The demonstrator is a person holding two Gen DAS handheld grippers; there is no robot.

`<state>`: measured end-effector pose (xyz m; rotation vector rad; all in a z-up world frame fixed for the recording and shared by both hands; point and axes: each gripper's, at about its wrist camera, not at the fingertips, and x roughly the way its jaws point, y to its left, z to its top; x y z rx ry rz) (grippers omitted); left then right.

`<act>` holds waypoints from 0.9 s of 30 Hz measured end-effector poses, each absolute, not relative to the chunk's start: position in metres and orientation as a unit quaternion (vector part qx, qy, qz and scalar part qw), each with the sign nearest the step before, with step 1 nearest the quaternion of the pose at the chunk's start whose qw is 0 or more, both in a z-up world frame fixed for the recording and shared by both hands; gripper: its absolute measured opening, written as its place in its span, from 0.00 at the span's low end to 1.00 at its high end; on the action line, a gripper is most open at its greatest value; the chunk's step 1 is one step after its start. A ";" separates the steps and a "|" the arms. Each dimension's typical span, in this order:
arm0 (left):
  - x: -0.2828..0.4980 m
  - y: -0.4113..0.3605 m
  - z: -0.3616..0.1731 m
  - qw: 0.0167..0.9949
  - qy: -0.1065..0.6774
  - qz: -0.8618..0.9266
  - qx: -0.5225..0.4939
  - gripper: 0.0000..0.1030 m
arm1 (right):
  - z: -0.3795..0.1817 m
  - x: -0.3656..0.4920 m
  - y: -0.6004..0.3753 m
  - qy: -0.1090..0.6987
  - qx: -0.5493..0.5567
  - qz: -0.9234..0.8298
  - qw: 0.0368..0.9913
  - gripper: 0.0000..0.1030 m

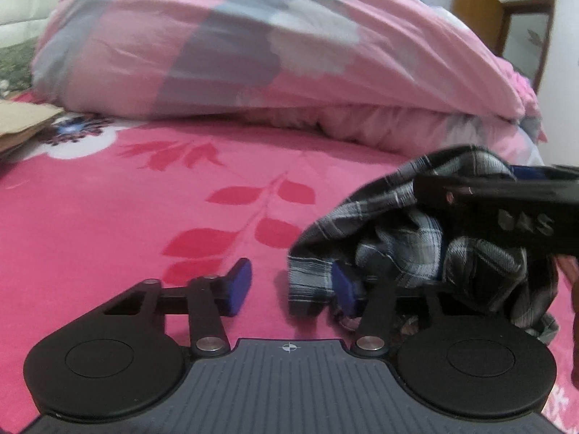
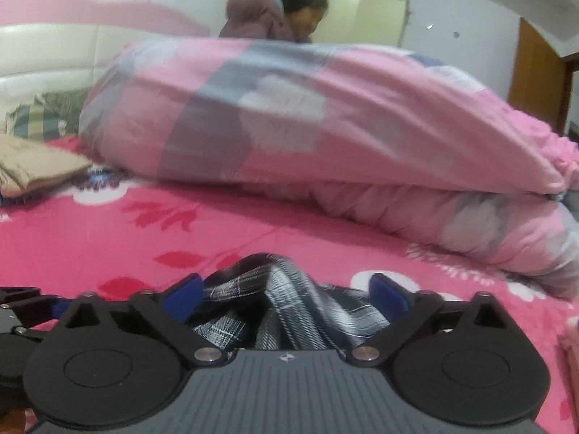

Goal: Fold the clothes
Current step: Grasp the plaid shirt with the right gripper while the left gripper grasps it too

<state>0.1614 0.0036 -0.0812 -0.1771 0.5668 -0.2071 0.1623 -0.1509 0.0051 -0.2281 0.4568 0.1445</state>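
Note:
A crumpled grey and black plaid garment (image 1: pixel 409 238) lies on the pink floral bed sheet (image 1: pixel 126 217). My left gripper (image 1: pixel 291 284) is open low over the sheet; its right blue pad (image 1: pixel 343 285) touches the garment's left edge, with the cloth partly in the gap. The black body of the right gripper (image 1: pixel 506 209) crosses over the garment at the right. In the right wrist view my right gripper (image 2: pixel 286 296) is open wide, and the plaid garment (image 2: pixel 275 300) is bunched up between its blue pads (image 2: pixel 389 296).
A big rolled pink and grey quilt (image 1: pixel 271 54) lies across the bed behind the garment. A folded beige cloth (image 2: pixel 32 166) lies at the far left near a white headboard (image 2: pixel 47 58). A person (image 2: pixel 286 14) sits behind the quilt. A wooden door (image 2: pixel 539 72) stands at the right.

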 end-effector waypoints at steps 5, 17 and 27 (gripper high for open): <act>0.153 -0.004 -0.075 0.954 0.266 -0.118 -0.065 0.35 | 0.011 0.152 -0.171 0.218 -0.058 0.078 0.971 0.29; 0.125 -0.021 -0.046 0.962 0.227 -0.146 -0.033 0.38 | 0.041 0.048 -0.256 0.168 0.084 0.052 0.981 0.04; 0.158 -0.033 -0.051 0.965 0.241 -0.103 0.009 0.56 | 0.039 0.043 -0.261 0.193 0.096 0.061 0.975 0.70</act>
